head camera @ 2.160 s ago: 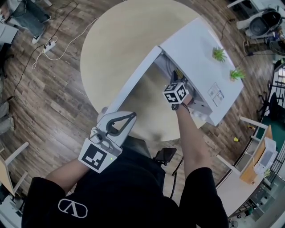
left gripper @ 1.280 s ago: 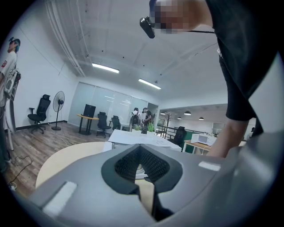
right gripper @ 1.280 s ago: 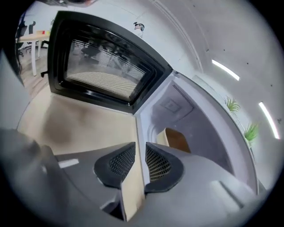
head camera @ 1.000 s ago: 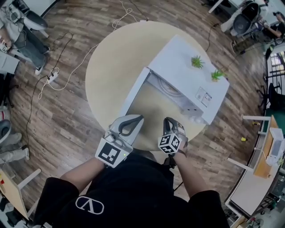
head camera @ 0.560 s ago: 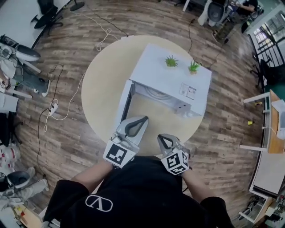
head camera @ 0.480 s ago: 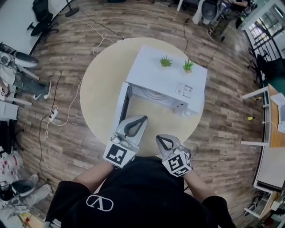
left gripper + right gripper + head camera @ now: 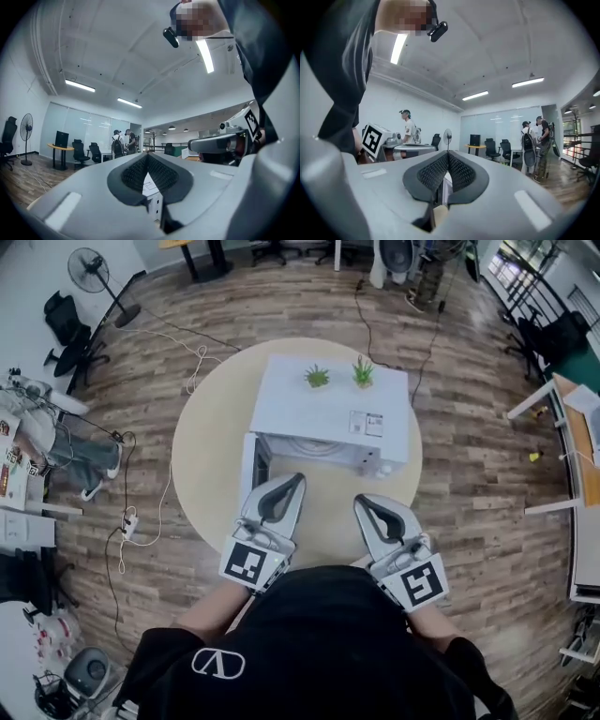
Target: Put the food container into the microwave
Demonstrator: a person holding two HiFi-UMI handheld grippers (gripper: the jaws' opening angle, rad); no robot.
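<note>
The left gripper (image 7: 298, 478) has its jaws closed tip to tip, with nothing between them. The right gripper (image 7: 360, 501) is closed and empty as well. Ahead of both pairs of tips the microwave (image 7: 328, 404) stands on the round table (image 7: 202, 456). Its door (image 7: 247, 470) is open, just beyond the left tips. The food container cannot be made out in any view.

Wood-plank floor (image 7: 469, 465) observed, with a pale round table (image 7: 208, 442) set on it. Two small green plants (image 7: 317, 378) recorded side by side. At left, a standing fan (image 7: 91, 262) and a power strip (image 7: 128, 523) with white cable noted.
</note>
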